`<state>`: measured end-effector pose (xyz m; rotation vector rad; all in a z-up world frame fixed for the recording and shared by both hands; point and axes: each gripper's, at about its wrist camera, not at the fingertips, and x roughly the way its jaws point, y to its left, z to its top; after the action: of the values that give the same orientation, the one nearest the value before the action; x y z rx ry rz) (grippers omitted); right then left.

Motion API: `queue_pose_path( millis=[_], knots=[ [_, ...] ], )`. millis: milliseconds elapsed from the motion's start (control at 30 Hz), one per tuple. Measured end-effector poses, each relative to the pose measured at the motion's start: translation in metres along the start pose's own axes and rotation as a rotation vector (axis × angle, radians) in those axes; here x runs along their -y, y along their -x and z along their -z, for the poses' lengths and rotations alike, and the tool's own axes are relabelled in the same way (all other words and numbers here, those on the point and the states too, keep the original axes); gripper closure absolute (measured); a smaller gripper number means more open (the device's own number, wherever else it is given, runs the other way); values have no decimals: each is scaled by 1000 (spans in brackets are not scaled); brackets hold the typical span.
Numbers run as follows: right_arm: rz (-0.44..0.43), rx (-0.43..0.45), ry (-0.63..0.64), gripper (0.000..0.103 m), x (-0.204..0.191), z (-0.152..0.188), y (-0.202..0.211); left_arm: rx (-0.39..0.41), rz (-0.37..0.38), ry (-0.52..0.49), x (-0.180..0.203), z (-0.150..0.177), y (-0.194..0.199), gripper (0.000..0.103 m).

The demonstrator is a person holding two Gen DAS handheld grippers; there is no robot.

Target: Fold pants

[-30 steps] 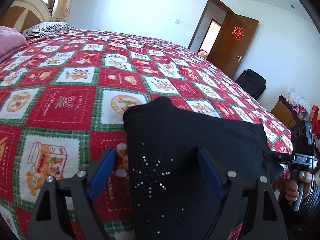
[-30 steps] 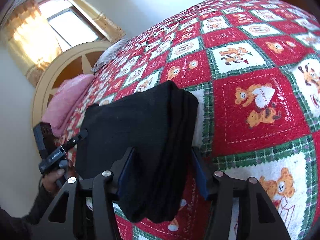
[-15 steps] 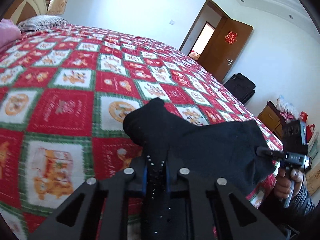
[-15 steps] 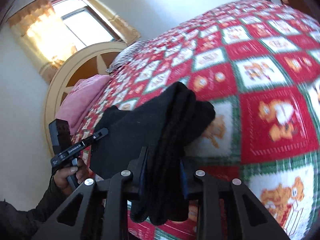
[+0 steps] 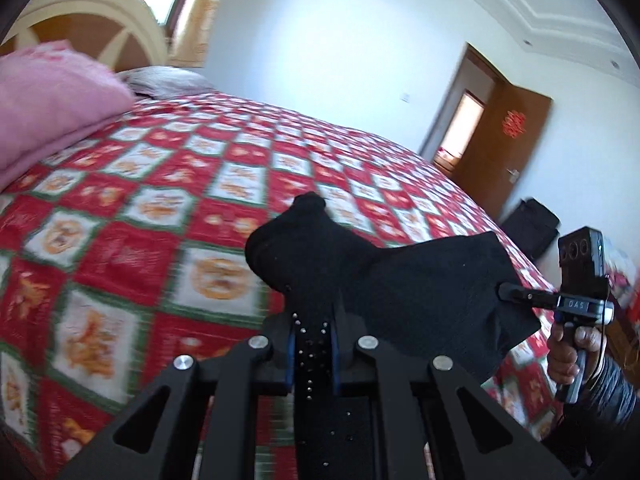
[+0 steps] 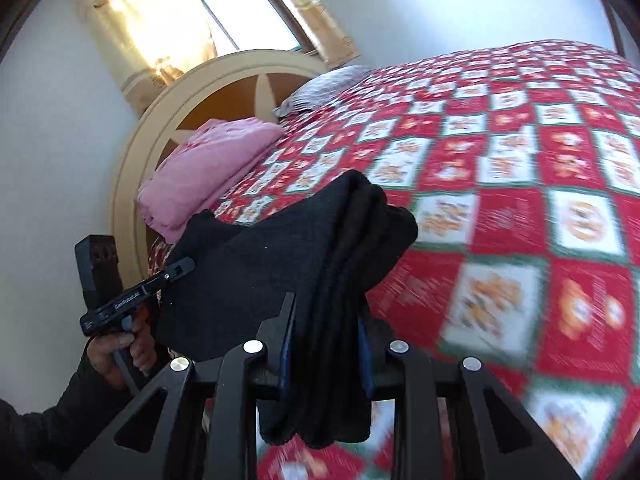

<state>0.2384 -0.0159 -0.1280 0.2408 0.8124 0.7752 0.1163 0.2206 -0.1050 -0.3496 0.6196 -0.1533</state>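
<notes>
The folded black pants (image 5: 384,280) hang lifted between my two grippers above the red checked bedspread (image 5: 132,240). My left gripper (image 5: 313,344) is shut on one end, where small studs dot the cloth. My right gripper (image 6: 325,344) is shut on the other end of the pants (image 6: 280,248), a thick stack of layers that droops below the fingers. Each gripper shows in the other's view: the right one (image 5: 508,292) and the left one (image 6: 184,266), both clamped on the cloth's edge.
A pink folded blanket (image 6: 204,168) and a grey pillow (image 6: 324,88) lie at the head of the bed by the round headboard (image 6: 168,112). A wooden door (image 5: 500,152) stands open at the far wall, with a black bag (image 5: 532,224) beside it.
Both grippers went from open around the pants to shut on them. The pants have risen off the bedspread and both views have tilted upward.
</notes>
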Motion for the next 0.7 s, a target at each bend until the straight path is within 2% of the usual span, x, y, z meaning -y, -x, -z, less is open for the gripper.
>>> queue_pose_path(
  millis=[100,233,333,400,500,633,700],
  knots=[
    [-15,-27,15,76,-5,-6,-32,2,-55,19,-19,5,-3,89],
    [10,-68,-4,76,0,-5,-59,-42,-81,34,-36,17,-20,87],
    [22,-84,-31,76,10,-3,-64,-58,-104,42,-42,25,-28,71],
    [33,-93,-38,75,16,1,-63,-53,-110,52,-44,29,-30,55],
    [85,-104,-44,73,23,5,-63,-45,-136,68,-48,32,-30,36],
    [95,-105,-77,73,32,5,-68,-38,-158,66,-46,36,-29,33],
    [104,-110,-76,73,32,5,-69,-35,-184,45,-44,35,-30,28]
  ],
)
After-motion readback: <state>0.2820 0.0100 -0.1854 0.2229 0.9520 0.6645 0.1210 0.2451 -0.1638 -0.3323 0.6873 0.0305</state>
